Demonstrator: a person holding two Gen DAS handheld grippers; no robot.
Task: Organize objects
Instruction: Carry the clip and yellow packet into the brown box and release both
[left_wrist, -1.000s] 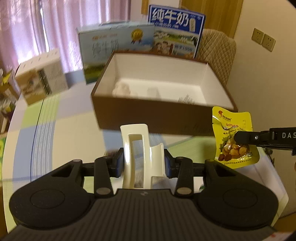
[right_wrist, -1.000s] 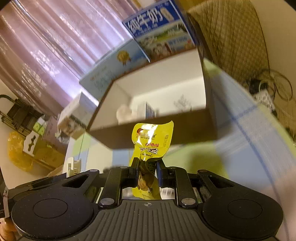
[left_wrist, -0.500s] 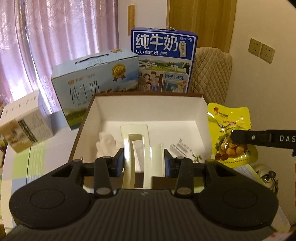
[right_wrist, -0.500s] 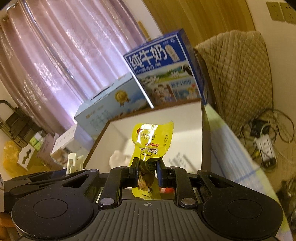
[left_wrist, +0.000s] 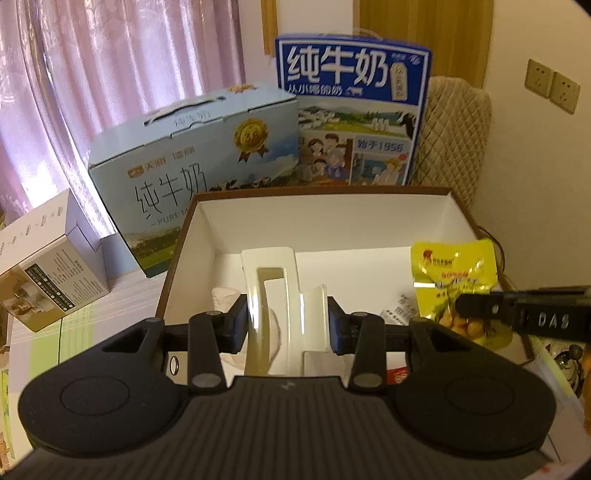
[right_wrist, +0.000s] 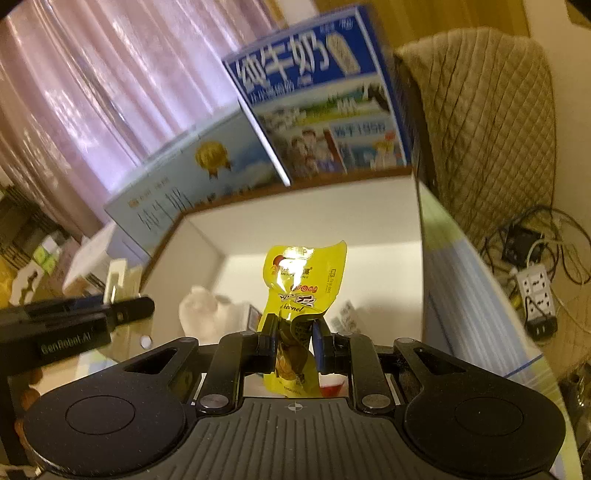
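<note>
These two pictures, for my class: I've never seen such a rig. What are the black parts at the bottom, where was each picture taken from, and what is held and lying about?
There is no robot here. A person carries a hand-held gripper in each hand, and each has a camera looking forward along its two fingers. The black shapes are the grippers themselves.

The left gripper pinches a cream plastic piece. The right gripper is shut on a yellow snack packet. Both hang over an open brown box with a white inside, where a white wad and a small paper lie. Behind it stand a pale blue milk carton and a dark blue one.
</note>
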